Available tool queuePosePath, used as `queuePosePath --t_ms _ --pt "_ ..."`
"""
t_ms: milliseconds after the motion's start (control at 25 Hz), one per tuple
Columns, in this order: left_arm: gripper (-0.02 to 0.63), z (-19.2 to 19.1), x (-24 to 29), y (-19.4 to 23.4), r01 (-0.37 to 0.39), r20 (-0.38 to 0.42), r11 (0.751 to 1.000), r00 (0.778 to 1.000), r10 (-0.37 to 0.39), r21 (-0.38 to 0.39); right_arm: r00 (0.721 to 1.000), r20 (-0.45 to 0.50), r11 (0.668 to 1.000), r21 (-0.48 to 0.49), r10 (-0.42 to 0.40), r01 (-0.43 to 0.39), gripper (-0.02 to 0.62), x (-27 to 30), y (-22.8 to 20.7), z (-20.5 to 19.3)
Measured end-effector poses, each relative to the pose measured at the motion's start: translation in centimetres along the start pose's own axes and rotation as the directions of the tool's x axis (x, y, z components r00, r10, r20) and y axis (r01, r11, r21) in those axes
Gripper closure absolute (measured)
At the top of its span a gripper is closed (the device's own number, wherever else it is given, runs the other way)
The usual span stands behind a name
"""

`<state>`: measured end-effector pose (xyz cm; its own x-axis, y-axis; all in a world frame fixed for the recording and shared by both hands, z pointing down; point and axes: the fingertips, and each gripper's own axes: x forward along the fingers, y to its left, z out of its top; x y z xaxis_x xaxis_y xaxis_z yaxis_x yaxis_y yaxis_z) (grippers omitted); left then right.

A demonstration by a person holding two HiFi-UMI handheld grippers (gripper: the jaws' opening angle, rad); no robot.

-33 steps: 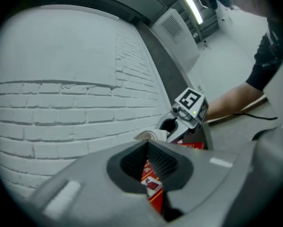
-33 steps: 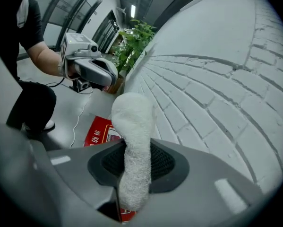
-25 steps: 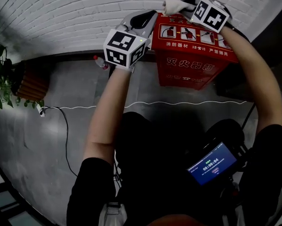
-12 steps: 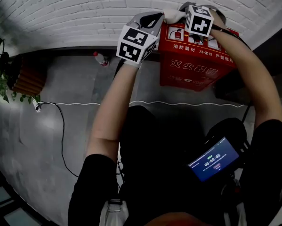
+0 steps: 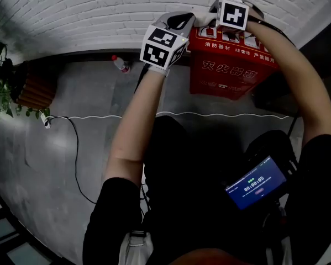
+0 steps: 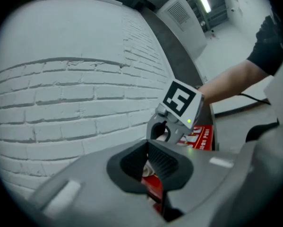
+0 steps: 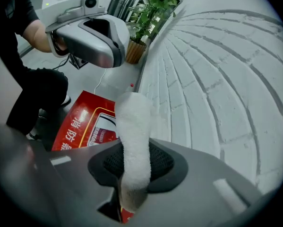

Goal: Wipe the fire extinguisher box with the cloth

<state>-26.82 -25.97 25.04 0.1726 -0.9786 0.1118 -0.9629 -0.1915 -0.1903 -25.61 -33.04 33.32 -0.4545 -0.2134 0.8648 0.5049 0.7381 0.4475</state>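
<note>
both arms reach forward, left tool (image 6: 148, 155) closed (empty), right tool (image 7: 136, 167) clamping the cloth (image 7: 134, 122).

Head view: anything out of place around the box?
A plastic bottle appears to lie on its side at the foot of the wall, left of the fire extinguisher box. A loose white cable snakes across the floor. The box itself stands upright.

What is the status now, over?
Right tongs shut on cloth, at box top by wall. Left tongs closed, empty, at box's left edge. Nothing in the way.

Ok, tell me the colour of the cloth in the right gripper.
White; the cloth shows best in the right gripper view.
</note>
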Motion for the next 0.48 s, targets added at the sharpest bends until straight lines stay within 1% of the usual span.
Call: queuePosePath --t_ms 80,120,360,480 --pt "0.603 0.1 -0.4 -1.1 0.023 -0.002 0.999 1.000 -0.023 -0.045 1.000 0.001 1.000 0.006 0.012 -0.012 0.499 -0.3 0.8 0.2" --pt "0.603 0.1 -0.6 -1.6 0.028 -0.007 0.998 1.000 -0.028 -0.053 1.000 0.009 1.000 0.005 0.015 -0.015 0.499 -0.5 1.1 0.5" --pt "0.603 0.3 -1.8 -3.5 0.031 -0.035 0.999 0.999 -0.033 -0.042 0.998 0.037 0.999 0.008 0.046 -0.046 0.499 -1.8 4.2 1.4" --pt "0.603 0.6 -2.8 -4.4 0.034 -0.044 0.999 0.998 -0.036 -0.037 0.996 0.051 0.997 0.017 0.073 -0.074 0.499 -2.5 6.2 2.1"
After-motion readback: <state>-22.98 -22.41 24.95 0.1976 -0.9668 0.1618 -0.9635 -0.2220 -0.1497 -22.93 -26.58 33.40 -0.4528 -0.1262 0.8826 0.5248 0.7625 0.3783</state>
